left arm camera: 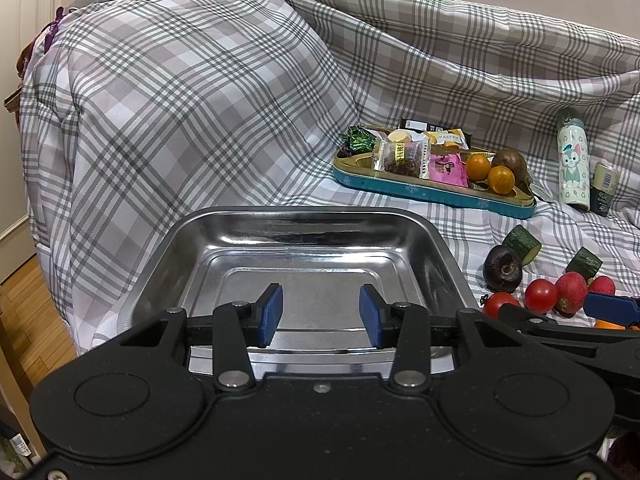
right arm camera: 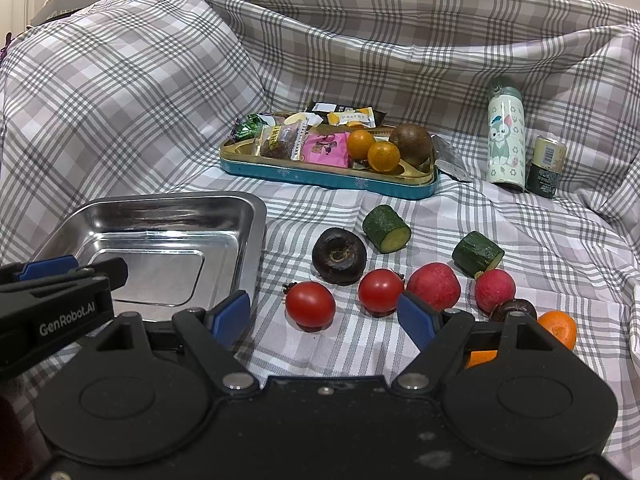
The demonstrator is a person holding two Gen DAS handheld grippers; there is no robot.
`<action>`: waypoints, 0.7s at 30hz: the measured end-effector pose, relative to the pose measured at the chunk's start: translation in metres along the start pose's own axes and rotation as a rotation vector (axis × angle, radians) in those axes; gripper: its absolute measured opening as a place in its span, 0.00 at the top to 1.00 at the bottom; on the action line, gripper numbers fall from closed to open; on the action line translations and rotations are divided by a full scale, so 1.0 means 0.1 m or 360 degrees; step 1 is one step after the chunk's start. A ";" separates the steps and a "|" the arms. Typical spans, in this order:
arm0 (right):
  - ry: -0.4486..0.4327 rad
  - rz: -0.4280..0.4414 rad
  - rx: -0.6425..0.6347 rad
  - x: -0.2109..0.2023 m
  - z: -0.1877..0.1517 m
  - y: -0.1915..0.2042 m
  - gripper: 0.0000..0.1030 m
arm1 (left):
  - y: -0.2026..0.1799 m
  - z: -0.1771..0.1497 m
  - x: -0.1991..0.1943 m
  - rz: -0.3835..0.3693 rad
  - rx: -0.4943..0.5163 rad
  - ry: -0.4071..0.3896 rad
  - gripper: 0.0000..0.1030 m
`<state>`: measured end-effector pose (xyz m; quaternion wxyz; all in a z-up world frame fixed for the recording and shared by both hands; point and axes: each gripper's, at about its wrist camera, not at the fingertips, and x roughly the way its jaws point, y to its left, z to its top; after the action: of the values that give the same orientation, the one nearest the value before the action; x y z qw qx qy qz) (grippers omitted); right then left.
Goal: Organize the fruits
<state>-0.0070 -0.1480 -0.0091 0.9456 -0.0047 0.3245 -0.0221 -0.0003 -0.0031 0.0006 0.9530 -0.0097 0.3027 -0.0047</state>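
Note:
An empty steel tray (left arm camera: 304,232) (right arm camera: 160,216) lies on the plaid cloth. My left gripper (left arm camera: 320,316) is open and empty over its near edge. My right gripper (right arm camera: 324,318) is open and empty just in front of two cherry tomatoes (right arm camera: 310,304) (right arm camera: 380,290). Beside them lie two red radishes (right arm camera: 434,286) (right arm camera: 494,290), a dark mangosteen (right arm camera: 338,256), two cucumber chunks (right arm camera: 386,228) (right arm camera: 478,254), another dark fruit (right arm camera: 514,310) and an orange (right arm camera: 560,326). In the left wrist view the tomatoes (left arm camera: 540,296) and mangosteen (left arm camera: 503,268) lie right of the tray.
A teal tin (right arm camera: 332,176) at the back holds wrapped snacks, two small oranges (right arm camera: 384,156) and a brown fruit (right arm camera: 412,144). A cartoon bottle (right arm camera: 506,140) and a small can (right arm camera: 548,168) stand at the back right. Draped plaid cloth rises behind.

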 end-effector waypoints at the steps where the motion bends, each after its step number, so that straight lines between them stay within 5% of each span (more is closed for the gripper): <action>1: -0.0001 -0.0001 0.0000 0.00 0.00 0.00 0.20 | 0.00 0.00 0.00 0.0000 0.0000 0.0000 0.51; 21: -0.0002 0.0004 -0.0001 0.00 -0.01 0.01 0.20 | -0.02 0.00 -0.01 -0.0001 0.0008 -0.0006 0.51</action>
<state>-0.0070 -0.1472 -0.0100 0.9459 -0.0047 0.3239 -0.0207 -0.0012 -0.0054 0.0018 0.9537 -0.0076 0.3008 -0.0059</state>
